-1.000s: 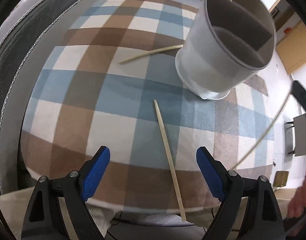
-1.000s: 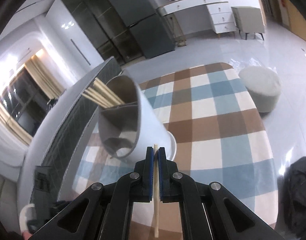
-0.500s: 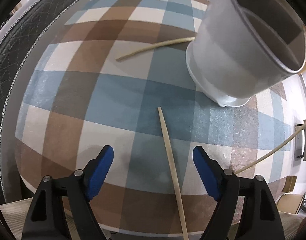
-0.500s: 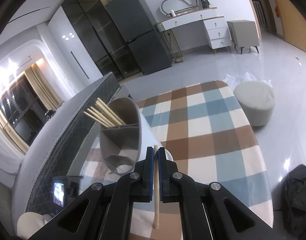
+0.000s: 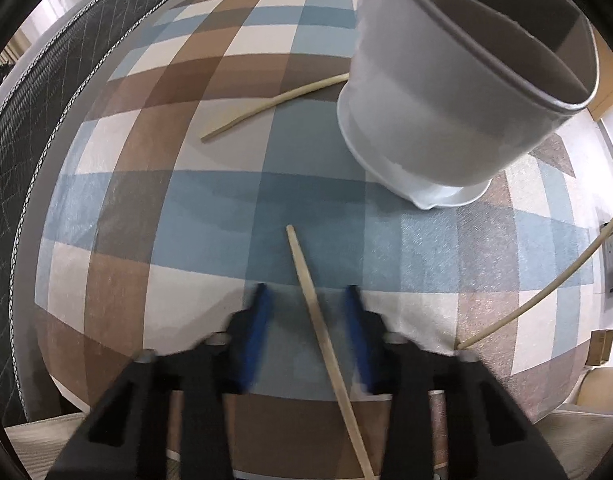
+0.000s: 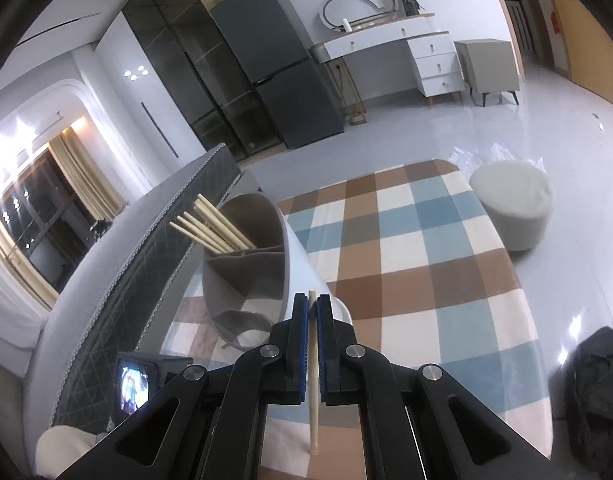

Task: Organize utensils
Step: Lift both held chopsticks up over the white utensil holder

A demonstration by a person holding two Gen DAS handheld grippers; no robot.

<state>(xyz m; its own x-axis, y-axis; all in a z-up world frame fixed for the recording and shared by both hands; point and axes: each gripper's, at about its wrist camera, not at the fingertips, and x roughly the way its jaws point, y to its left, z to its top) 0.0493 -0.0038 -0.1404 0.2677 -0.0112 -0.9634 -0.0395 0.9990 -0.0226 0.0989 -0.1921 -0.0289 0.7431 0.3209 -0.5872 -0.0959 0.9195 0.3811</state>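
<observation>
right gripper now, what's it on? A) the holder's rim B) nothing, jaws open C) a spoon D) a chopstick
D: the right gripper is shut on a chopstick, whose tip pokes out above the fingers beside the holder.

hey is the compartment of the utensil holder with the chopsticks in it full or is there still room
Still room. In the right wrist view the utensil holder has a handful of chopsticks bunched on one side of that compartment, with bare wall showing beside them.

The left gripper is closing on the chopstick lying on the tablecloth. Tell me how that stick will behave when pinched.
The chopstick looks thin, straight and rigid, so probably stiff and light. Lying slanted between the left gripper fingers, it may swivel as they close. Pinched near one end, its long tail could droop.
</observation>
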